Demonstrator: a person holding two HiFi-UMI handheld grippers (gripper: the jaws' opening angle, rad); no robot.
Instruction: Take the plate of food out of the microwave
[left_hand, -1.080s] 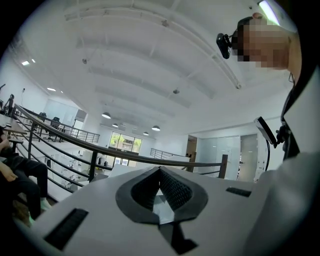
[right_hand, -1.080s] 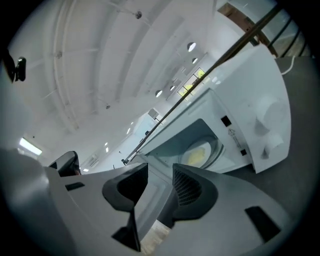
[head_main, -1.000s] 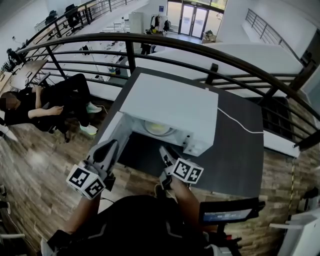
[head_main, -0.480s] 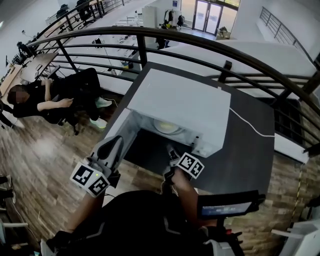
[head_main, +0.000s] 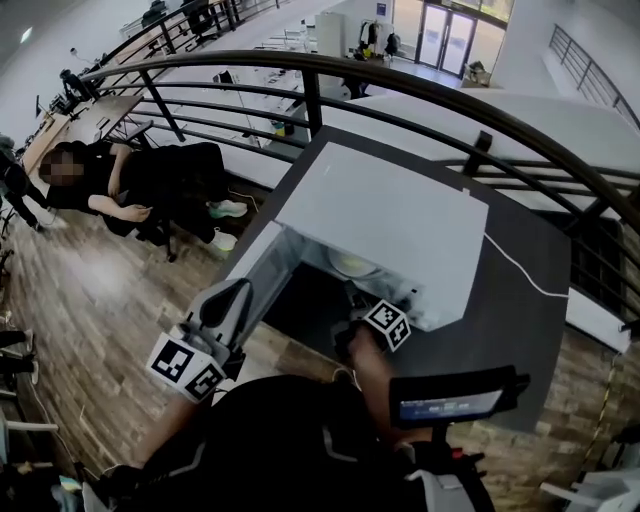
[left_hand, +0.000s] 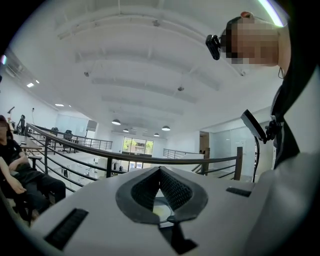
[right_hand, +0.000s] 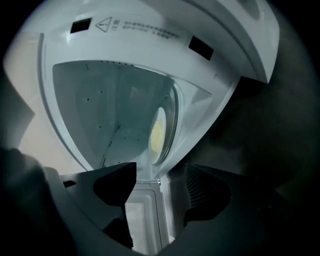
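We see the microwave on a dark table beside a black railing. Its door hangs open to the left, so the white cavity is exposed. Inside, on the cavity floor, sits the plate, and it has not been taken out. On the plate lies a flat, pale yellow food. We cannot tell what kind it is. The right gripper view is rolled on its side, so there the plate appears on edge, deep in the cavity and well apart from the jaws.

Our right gripper is at the mouth of the cavity, pointing in toward the plate. Its jaws stand wide and are opening. In the gap between them we see only part of the microwave's white frame, and the pads press on nothing.

Our left gripper is held lower left, just in front of the open door, tilted upward toward the ceiling. Its fingers meet at the tips and we make out nothing gripped between them.

A person in dark clothes sits on the wooden floor level beyond the railing, at the left.
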